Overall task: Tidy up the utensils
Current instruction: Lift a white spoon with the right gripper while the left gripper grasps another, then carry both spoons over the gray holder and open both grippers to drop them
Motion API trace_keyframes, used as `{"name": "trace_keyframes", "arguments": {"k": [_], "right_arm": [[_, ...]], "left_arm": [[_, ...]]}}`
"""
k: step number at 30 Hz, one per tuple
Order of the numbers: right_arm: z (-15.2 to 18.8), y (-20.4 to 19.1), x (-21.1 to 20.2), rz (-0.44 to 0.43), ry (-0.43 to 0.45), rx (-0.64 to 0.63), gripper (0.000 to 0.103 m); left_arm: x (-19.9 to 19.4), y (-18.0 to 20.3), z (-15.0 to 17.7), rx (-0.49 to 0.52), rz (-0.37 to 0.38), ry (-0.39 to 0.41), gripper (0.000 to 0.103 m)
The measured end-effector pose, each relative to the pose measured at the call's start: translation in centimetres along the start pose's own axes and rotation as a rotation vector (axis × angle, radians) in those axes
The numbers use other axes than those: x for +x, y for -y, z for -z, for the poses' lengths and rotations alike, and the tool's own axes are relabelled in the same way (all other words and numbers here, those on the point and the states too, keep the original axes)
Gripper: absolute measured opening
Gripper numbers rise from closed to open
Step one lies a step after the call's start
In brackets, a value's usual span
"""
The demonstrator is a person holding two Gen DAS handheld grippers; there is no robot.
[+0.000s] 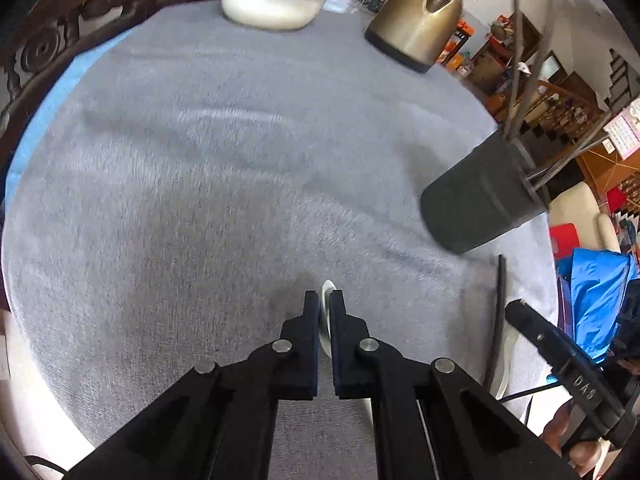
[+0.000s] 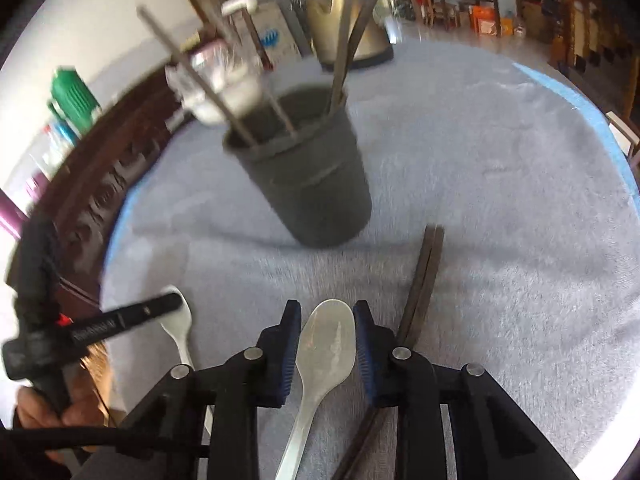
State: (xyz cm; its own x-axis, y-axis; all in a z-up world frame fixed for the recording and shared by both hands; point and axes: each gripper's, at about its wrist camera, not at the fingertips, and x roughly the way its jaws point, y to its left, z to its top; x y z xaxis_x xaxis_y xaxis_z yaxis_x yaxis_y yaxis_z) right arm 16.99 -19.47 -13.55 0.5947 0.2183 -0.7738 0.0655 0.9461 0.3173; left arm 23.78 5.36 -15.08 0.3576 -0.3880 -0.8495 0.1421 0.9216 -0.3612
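Below, my right gripper [image 2: 324, 316] pointed steeply down over a metal spoon [image 2: 326, 344] lying on the grey cloth [image 2: 500, 240]. Its long axis ran away from me: bowl far, toward the dark holder [image 2: 312, 184], handle trailing back under my frame. The bowl was oval, matte silver, faintly scuffed, facing up. My right jaws stood spread on either side of it; whether the blue pads touched its edges I could not tell.

My left gripper [image 1: 325, 300] had its jaws pressed together on the thin edge of a white spoon [image 1: 326, 312], bowl forward, lying on the cloth left of the metal one.

Dark chopsticks [image 2: 424, 280] lay just right of the metal spoon, roughly parallel. The holder stood upright with utensil handles [image 2: 352, 32] leaning from it.
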Motion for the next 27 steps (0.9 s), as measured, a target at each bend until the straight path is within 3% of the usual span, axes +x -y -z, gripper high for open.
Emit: {"name": "trace_keyframes", "arguments": {"k": [10, 19, 23, 27], "right_arm": [[-3.5, 1.0, -7.9, -0.065, 0.395, 0.042, 0.028], [-6.1, -0.9, -12.8, 0.004, 0.796, 0.004, 0.029], [-6.8, -2.5, -12.6, 0.079, 0.938, -0.010, 0.029], [-7.3, -3.3, -11.1, 0.110, 0.989, 0.006, 0.029]], "left_arm": [[-7.7, 4.7, -2.9, 0.133, 0.031, 0.239, 0.005], [-14.3, 11.0, -6.6, 0.266, 0.076, 0.585, 0.005], [-13.9, 12.7, -8.3, 0.283, 0.070, 0.701, 0.005], [-12.0, 14.0, -9.2, 0.302, 0.031, 0.769, 0.005]]}}
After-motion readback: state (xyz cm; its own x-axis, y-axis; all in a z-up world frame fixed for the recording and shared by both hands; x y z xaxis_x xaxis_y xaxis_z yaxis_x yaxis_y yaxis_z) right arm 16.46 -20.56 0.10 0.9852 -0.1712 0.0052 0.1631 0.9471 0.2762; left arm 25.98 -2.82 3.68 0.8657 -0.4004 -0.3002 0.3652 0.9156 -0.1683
